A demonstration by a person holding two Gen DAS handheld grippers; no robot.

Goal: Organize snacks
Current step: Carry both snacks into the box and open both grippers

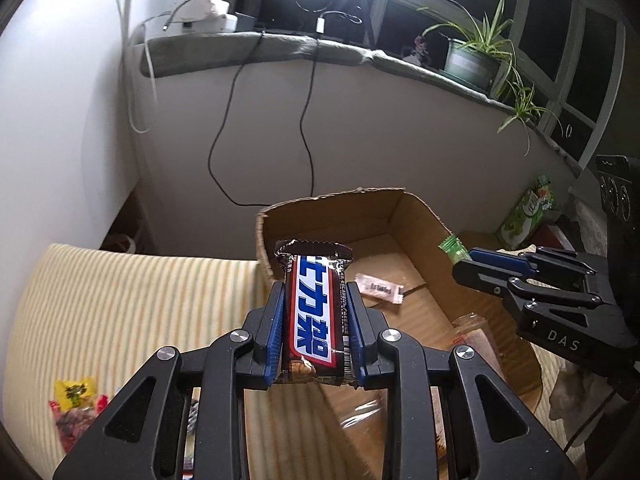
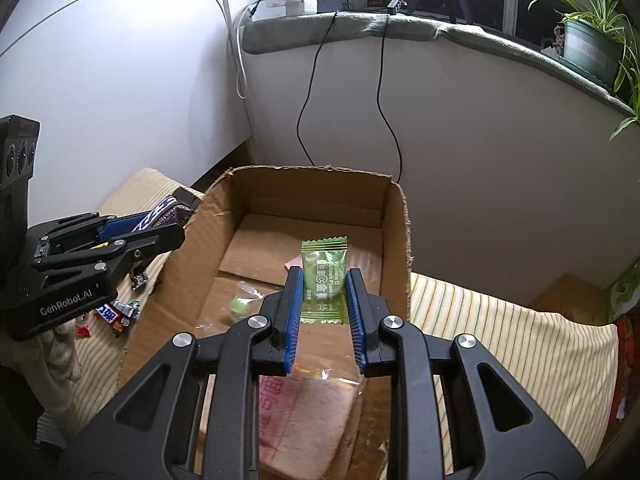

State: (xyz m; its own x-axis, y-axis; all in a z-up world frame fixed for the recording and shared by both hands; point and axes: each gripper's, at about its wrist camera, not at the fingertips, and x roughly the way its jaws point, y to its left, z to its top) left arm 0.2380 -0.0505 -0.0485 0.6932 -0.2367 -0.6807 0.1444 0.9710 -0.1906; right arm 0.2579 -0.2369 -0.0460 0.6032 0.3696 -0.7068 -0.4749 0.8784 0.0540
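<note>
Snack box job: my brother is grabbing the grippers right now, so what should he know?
Left gripper: shut on the chocolate bar, beside the cardboard box, not yet over it.
Right gripper: shut on the green candy packet, above the box.
Done: a pink packet and a bagged bread slice lie in the box.
Left: drop both snacks in, then fetch the loose ones on the striped cloth.

Potted plant (image 1: 472,60) on windowsill (image 1: 256,50); cables (image 1: 224,120) dangle.
</note>
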